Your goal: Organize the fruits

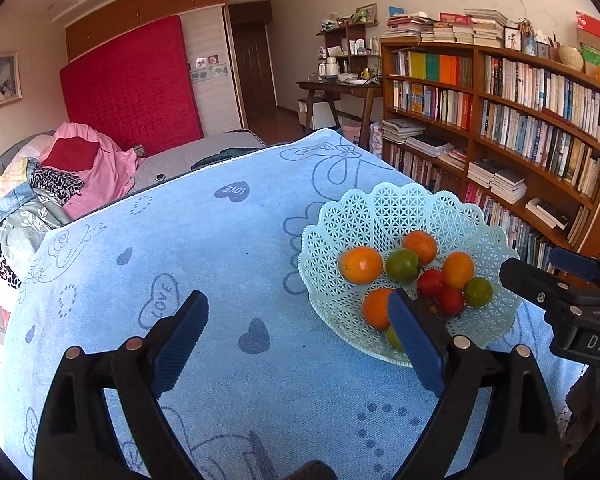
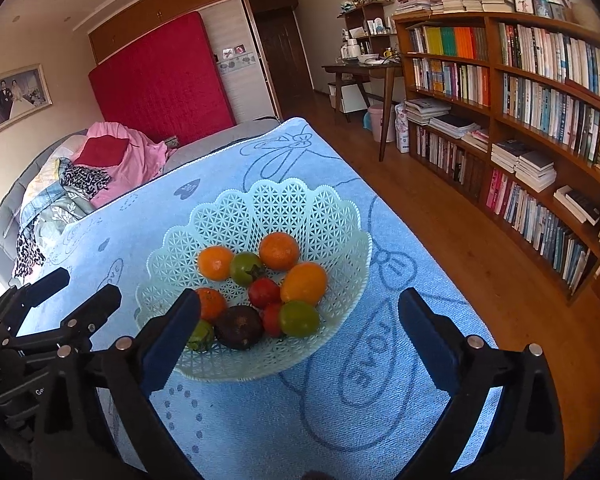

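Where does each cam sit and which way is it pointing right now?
Left wrist: on the left gripper, looking forward over the blue cloth; the basket lies right of center. Its own open fingers show, plus the right gripper at the right edge.
Right wrist: on the right gripper, facing the basket nearly head-on, bookshelf to the right. Its own open fingers show, the left gripper at the left edge.
Shared: basket, fruit, cloth, bookshelf, bed.
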A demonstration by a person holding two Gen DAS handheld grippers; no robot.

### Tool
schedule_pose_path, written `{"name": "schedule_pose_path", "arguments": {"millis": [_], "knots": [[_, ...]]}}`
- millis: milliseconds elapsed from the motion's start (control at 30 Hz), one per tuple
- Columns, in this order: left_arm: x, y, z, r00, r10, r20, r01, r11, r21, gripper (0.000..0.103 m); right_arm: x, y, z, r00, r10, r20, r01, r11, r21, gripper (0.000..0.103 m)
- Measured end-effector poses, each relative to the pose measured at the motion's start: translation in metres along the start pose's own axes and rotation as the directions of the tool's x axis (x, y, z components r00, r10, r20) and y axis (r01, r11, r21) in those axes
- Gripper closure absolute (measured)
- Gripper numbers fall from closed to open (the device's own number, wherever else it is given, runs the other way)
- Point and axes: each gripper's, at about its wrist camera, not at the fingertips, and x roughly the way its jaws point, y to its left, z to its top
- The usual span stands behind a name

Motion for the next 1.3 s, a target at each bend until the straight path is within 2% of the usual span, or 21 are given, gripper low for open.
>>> {"name": "schedule_pose_path", "arguments": {"millis": [100, 200, 600, 800, 1300], "knots": [[-0.004, 0.001, 0.000, 1.000, 0.024, 0.014, -0.024, 1.000, 0.003, 0.012, -0.001, 0.003, -0.002, 1.000, -0.002, 0.003, 0.003, 1.000, -0.027, 0.003], [-0.010, 0.001, 0.001, 0.999, 0.042, 0.031, -0.043, 0.999, 0.010, 0.007, -0.002, 0.007, -0.006, 1.000, -0.008, -0.002, 0.008, 0.998, -0.066, 0.003], [-0.016, -0.002, -0.002, 0.995, 0.094, 0.038, -0.095, 0.995, 0.035, 0.006, 0.001, 0.027, -0.016, 1.000, -0.018, -0.024, 0.014, 0.983, -0.185, 0.003], [-0.015, -0.002, -0.003, 0.992, 0.118, 0.036, -0.119, 0.992, 0.049, 0.006, 0.001, 0.033, -0.018, 1.000, -0.004, -0.030, -0.003, 0.979, -0.202, 0.003], [-0.013, 0.002, -0.005, 0.992, 0.122, 0.018, -0.123, 0.992, 0.040, 0.006, 0.004, 0.033, -0.020, 0.999, 0.005, -0.043, -0.013, 0.980, -0.199, 0.003]]}}
